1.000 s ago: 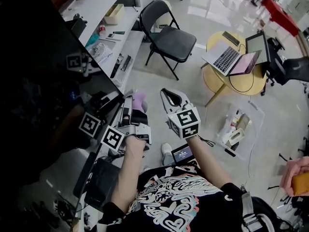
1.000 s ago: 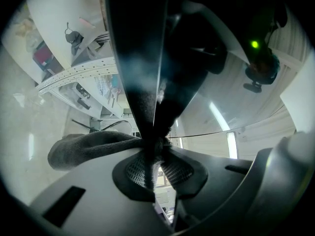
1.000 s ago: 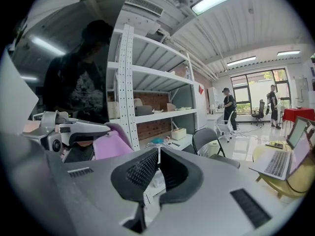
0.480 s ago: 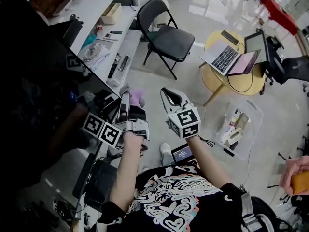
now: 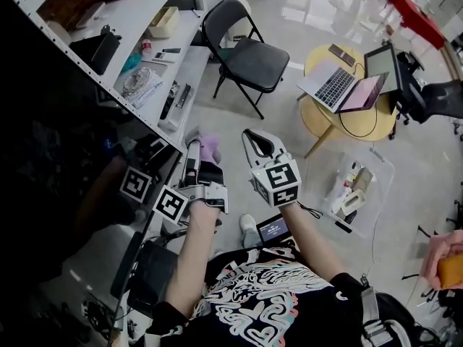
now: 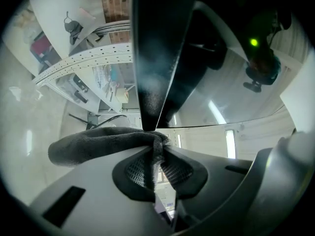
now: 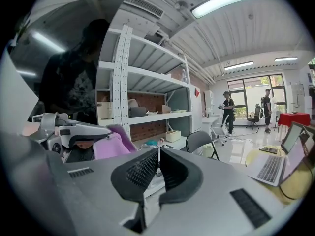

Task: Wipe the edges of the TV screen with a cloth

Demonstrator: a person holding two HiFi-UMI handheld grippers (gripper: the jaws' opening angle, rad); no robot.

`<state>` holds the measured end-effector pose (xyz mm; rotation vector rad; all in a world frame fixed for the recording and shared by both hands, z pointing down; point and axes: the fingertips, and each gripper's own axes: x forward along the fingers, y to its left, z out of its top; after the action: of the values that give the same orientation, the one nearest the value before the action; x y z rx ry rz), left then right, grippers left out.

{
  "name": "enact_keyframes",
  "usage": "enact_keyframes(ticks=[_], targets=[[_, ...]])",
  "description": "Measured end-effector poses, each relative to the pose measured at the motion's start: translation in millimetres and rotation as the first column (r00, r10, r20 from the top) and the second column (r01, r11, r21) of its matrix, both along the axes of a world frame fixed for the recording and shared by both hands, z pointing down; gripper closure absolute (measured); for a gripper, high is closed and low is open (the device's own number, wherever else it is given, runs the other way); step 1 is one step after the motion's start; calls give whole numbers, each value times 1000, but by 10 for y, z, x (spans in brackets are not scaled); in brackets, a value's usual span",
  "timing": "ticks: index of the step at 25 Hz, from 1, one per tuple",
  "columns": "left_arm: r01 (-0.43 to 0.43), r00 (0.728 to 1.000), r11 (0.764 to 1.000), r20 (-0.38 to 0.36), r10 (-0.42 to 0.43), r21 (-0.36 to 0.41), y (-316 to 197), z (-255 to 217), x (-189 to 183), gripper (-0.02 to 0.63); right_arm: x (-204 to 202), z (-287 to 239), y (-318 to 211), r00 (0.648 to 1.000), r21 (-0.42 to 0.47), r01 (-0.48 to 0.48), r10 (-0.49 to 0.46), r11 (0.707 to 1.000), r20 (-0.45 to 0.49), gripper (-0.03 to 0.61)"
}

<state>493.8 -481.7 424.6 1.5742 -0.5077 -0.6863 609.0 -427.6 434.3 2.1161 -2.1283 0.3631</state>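
Left gripper jaws clamped on soft lilac fleece cloth, touching the edge of the big black TV screen at its 3 o'clock. Right gripper jaws together, empty. Wiping looks underway; how much edge remains is unclear.

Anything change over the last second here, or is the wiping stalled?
The left gripper, shut on the cloth, nudged toward the TV screen edge and back, ending about where it began. The right gripper stayed shut, empty, hovering alongside. Nothing taken or released.
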Motion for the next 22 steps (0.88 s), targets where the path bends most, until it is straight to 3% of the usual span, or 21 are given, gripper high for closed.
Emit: enact_keyframes(ticks=[9,15,22], targets=[[-58,998,998,-3,58,13,413,-121,87,574,-6,-49,175,1000,15,2,-2,1000,21,543],[-86,996,996,5,86,18,759,-122,-40,574,-147,-160,330,998,36,66,-66,997,10,545],[12,1000,999,-27,-11,50,1089,-139,-496,574,-592,-132,465,977,50,201,-204,978,57,545]])
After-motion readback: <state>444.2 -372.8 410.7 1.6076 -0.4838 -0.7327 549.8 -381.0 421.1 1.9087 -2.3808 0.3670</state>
